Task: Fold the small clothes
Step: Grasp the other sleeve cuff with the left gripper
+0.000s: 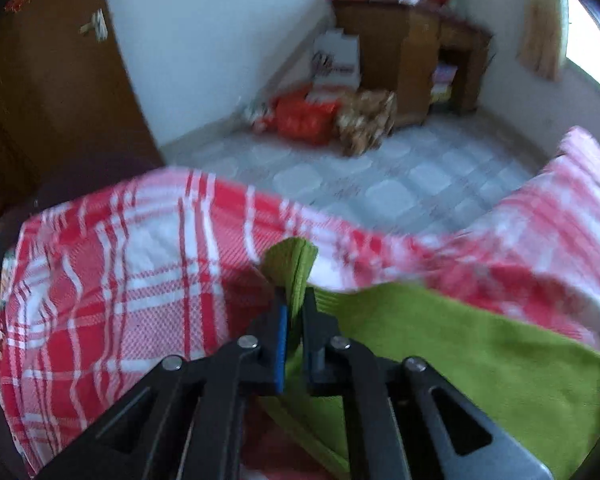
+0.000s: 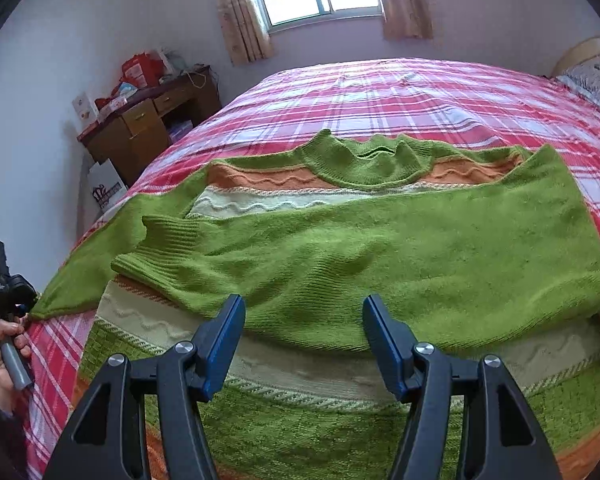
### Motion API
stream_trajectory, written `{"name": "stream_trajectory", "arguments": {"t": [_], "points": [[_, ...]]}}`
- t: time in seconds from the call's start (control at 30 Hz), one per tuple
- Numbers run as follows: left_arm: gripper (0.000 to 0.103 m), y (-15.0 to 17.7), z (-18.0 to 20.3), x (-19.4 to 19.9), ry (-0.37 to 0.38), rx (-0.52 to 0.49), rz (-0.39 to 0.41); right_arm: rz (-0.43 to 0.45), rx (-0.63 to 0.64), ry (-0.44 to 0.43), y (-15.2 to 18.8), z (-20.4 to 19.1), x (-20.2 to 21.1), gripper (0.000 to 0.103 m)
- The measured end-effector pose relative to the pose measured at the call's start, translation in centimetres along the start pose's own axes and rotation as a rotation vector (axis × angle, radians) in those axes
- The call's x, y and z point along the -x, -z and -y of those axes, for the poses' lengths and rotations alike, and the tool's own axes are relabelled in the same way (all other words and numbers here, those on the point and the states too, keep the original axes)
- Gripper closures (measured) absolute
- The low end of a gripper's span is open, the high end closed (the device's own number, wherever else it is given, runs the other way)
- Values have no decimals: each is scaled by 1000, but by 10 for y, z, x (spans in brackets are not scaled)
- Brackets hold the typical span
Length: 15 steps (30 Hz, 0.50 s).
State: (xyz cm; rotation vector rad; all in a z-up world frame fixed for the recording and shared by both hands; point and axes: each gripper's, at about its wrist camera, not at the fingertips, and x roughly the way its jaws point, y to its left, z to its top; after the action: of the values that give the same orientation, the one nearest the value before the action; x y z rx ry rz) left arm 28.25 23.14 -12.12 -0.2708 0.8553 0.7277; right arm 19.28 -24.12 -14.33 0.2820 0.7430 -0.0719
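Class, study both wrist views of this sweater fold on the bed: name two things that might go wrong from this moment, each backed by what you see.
1. The left gripper pinches only the tip of the sleeve cuff; so small a bite may slip out if pulled.
2. The right gripper hangs open above the green sweater, holding nothing, so tugging the sleeve could drag the body and undo the sleeve already folded across it.
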Motion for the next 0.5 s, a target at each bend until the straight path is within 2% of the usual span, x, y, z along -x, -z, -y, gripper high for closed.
{"name": "stream_trajectory", "arguments": {"t": [0.17,0.23,0.27,0.37,0.43,0.5], "points": [[97,29,53,103,154,-153,247,0,-24,-12,0,5,0,41],[97,41,69,133,217,-204,293,1,-23,-13,0,4,0,41],[97,55,83,154,280,-251,316,0,-25,-15,0,4,0,41],[97,89,109,187,391,-349,347,0,-36,-25,1,5,0,41],[97,117,132,201,462,-429,333,2,-42,-30,0,6,1,41],[97,137,149,201,500,-492,298,3,-47,-36,0,8,1,41]]}}
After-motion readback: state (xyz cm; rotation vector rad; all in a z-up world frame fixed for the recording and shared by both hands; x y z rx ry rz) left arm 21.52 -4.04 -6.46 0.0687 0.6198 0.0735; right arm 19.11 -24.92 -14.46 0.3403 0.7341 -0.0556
